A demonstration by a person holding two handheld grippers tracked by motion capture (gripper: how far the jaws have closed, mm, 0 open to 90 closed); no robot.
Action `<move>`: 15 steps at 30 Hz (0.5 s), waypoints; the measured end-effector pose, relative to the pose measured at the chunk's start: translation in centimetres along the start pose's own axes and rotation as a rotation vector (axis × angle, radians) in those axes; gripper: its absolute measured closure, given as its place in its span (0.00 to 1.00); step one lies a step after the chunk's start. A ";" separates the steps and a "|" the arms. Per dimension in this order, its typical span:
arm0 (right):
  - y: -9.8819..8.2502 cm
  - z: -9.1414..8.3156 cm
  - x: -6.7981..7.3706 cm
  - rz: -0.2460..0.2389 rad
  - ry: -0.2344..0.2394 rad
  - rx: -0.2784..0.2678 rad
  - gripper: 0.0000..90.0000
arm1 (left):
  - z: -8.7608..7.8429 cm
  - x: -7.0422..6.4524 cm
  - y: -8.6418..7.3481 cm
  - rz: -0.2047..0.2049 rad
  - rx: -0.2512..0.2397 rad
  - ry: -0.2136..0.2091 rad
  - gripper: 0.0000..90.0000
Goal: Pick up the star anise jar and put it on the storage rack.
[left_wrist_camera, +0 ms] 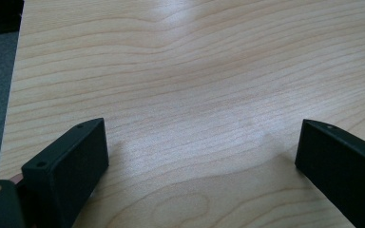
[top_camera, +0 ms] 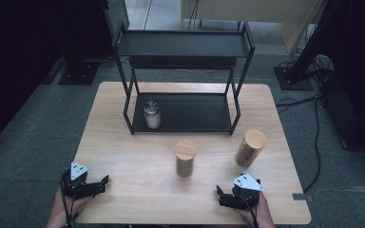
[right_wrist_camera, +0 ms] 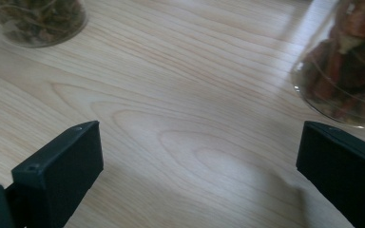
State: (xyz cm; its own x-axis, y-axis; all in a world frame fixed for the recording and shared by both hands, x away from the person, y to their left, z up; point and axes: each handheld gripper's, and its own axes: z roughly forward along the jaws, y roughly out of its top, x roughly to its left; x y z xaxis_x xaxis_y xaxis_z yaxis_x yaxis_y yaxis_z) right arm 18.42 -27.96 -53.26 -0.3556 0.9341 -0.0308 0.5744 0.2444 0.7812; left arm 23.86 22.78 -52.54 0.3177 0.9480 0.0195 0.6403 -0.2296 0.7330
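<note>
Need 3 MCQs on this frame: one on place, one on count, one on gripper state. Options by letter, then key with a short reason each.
1. Where is the small jar with the metal lid?
A on the rack's lower shelf
B on the rack's top shelf
C on the floor

2. How many wood-lidded jars stand on the table?
A one
B two
C four

3. How is the right gripper?
A shut on a jar
B open, holding nothing
C shut on a lid

Key: 1 A, it stands at the lower shelf's left end. 2 B, one jar mid-table, another to its right. 3 B, jaws wide apart over bare wood.
</note>
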 end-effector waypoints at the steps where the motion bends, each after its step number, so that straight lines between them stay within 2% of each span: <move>1: 0.1 0.1 0.2 -0.001 0.002 0.001 0.01 | 0.0 0.0 0.0 0.000 0.001 0.000 0.04; 7: 0.5 0.7 1.0 -0.003 0.008 0.023 0.01 | 0.0 0.0 0.0 0.000 0.000 0.000 0.04; 15: 1.0 1.2 2.1 -0.006 0.032 0.018 0.01 | 0.0 0.0 0.0 0.001 0.001 -0.001 0.04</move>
State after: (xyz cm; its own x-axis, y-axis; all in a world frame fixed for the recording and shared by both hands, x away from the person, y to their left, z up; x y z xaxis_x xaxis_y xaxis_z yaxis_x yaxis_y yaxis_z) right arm 19.15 -25.42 -53.27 -0.3822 0.9240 -0.0150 0.5857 0.2547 0.7694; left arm 23.89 22.80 -52.54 0.3188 0.9476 0.0194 0.6406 -0.2305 0.7325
